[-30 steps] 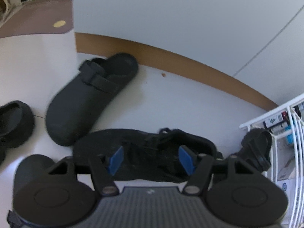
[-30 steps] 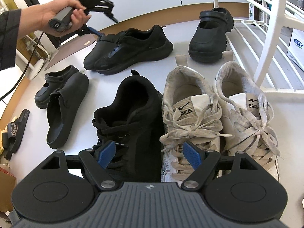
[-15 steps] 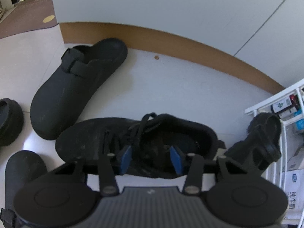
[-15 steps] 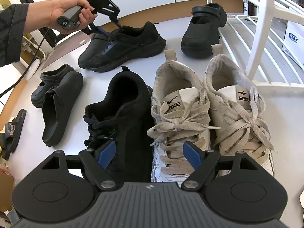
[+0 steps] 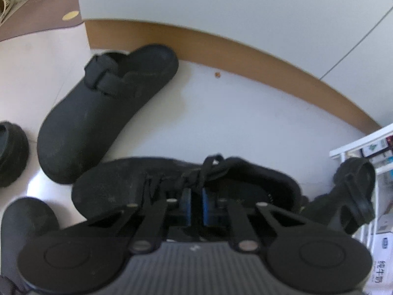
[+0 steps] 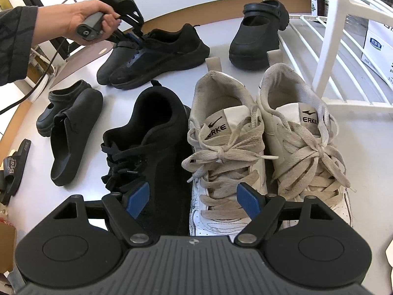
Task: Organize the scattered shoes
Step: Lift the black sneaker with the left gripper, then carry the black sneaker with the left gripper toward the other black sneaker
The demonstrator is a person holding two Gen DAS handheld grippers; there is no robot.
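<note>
The black lace-up sneaker [image 5: 152,184] is lying across the left wrist view on the pale grey floor [image 5: 233,123], its long axis running left to right, toe pointing left and heel collar to the right, roughly parallel to the brown skirting board [image 5: 258,59] behind it. The left gripper [image 5: 195,206] is sitting directly over the shoe's laced throat, its blue pads drawn nearly together and pinching the upper there; in the right wrist view [image 6: 133,39] a hand [image 6: 83,19] is gripping its handle. A black strapped clog [image 5: 98,118] is lying just beyond the sneaker's toe, pointing diagonally toward the lower left. The right gripper [image 6: 194,198] is hanging with its blue pads spread wide and nothing between them, above the toes of the matching black sneaker [image 6: 147,147] and the left shoe of a pair of white laced trainers [image 6: 265,142], all three side by side with heels facing away from the camera
</note>
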